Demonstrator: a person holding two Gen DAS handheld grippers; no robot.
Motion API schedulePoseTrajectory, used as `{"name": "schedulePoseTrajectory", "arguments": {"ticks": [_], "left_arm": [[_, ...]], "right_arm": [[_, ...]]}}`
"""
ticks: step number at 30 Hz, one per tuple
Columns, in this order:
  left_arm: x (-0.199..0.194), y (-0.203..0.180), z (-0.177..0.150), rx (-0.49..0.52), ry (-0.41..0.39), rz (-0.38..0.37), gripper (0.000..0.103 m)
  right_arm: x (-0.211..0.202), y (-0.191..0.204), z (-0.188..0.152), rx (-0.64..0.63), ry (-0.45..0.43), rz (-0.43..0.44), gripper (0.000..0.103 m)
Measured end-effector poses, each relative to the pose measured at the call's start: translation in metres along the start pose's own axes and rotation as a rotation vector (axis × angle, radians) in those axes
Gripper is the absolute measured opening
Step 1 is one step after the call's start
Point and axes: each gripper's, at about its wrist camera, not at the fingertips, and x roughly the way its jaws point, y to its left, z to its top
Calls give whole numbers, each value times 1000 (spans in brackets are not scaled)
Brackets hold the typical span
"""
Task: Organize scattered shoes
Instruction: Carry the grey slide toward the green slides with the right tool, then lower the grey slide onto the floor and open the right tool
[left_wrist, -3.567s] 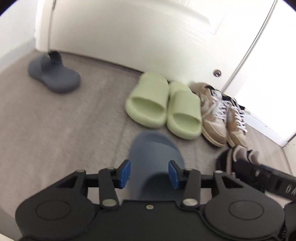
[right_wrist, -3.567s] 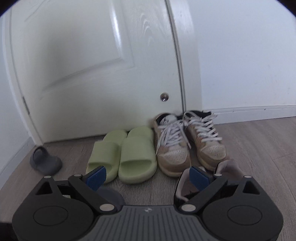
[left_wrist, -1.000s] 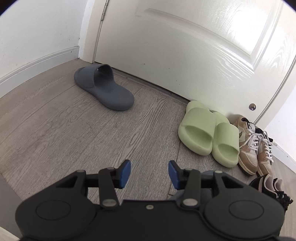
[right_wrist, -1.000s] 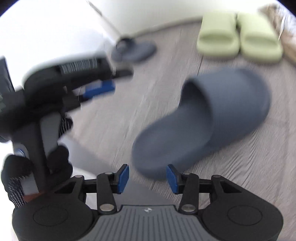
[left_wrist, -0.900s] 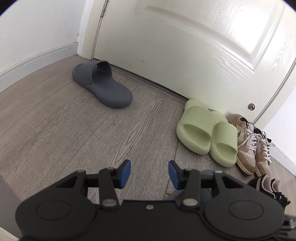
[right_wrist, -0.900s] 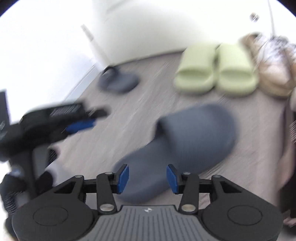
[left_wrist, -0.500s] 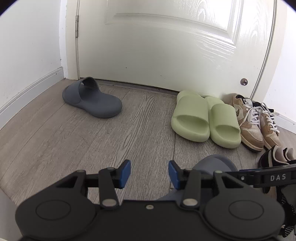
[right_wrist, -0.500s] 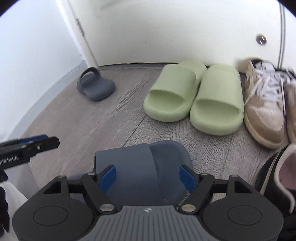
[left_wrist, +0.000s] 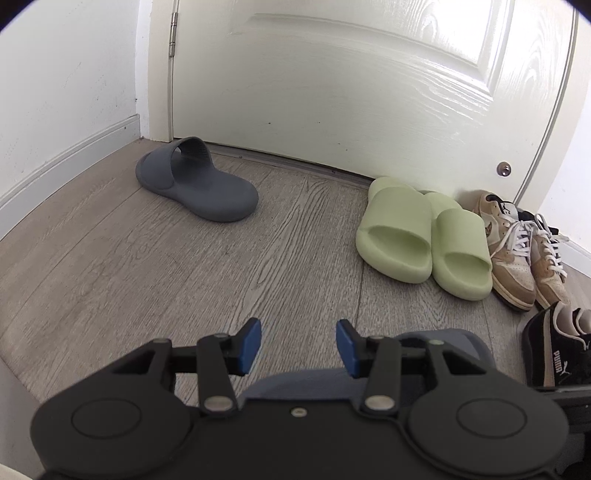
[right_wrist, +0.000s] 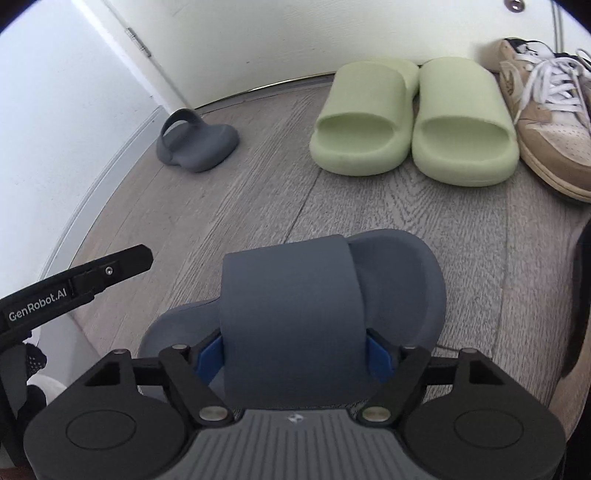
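Note:
A grey slide (right_wrist: 291, 314) lies on the wood floor right in front of my right gripper (right_wrist: 291, 356). The right gripper is open, its blue pads (right_wrist: 208, 354) standing on either side of the slide's strap, which looks unsqueezed. That slide's toe peeks out behind my left gripper's body (left_wrist: 454, 339). My left gripper (left_wrist: 298, 345) is open over bare floor with nothing between its fingers. One of its fingers (right_wrist: 122, 262) shows at the left of the right wrist view. The matching grey slide (left_wrist: 195, 184) (right_wrist: 195, 144) lies alone near the door's hinge corner.
A pair of green slides (left_wrist: 421, 240) (right_wrist: 410, 122) and a pair of tan sneakers (left_wrist: 517, 258) (right_wrist: 546, 110) stand side by side against the white door (left_wrist: 332, 92). A black Puma sneaker (left_wrist: 557, 350) lies at the right. A white wall with a baseboard (left_wrist: 55, 166) runs along the left.
My right gripper swung round to face the near grey slide, opened wider and moved in until its pads straddle the strap. The left gripper rolled level and stayed open.

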Motion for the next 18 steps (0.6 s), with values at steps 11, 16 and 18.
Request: {"name": "schedulePoseTrajectory", "arguments": {"ticks": [11,16,18], "left_arm": [[-1,8,2,-48,5,-3,46],[0,12,3,-70,11,-4,46],[1,13,4,-78,15,-8,46]], "right_arm": [[-26,-4,-50,381,9,10,81],[-36,7,-47,285,132,159,81],[-53,7,-42,212,107,162,81]]}}
